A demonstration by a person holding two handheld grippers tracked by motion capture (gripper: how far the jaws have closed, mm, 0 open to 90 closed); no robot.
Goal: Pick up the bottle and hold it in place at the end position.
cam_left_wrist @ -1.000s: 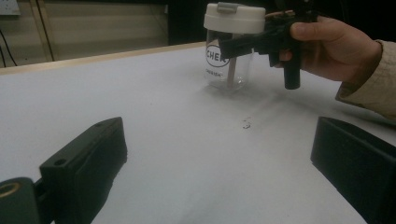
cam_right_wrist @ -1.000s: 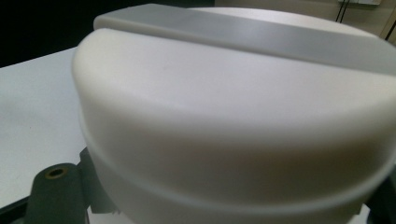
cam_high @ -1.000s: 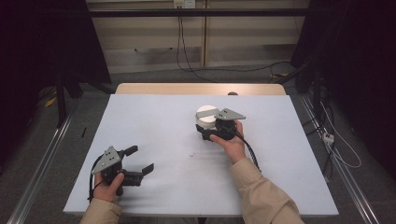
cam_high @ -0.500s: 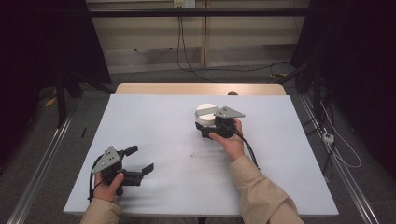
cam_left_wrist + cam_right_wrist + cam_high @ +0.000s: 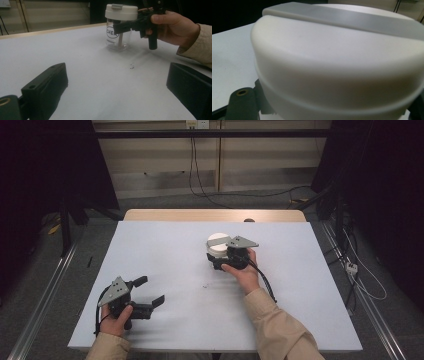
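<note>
Toward twelve o'clock from table [image 5: 300, 320] centre: clear jar [image 5: 117, 37], white lid [image 5: 121, 11], clasped by right gripper [image 5: 121, 25]; left gripper [image 5: 150, 292] spread, empty.

A lab: white table [image 5: 165, 250], black curtains [image 5: 45, 165], loose floor cables [image 5: 200, 175].

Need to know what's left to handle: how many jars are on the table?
1. A clear jar with a white lid stands upright mid-table, and the right gripper is around it.
</note>
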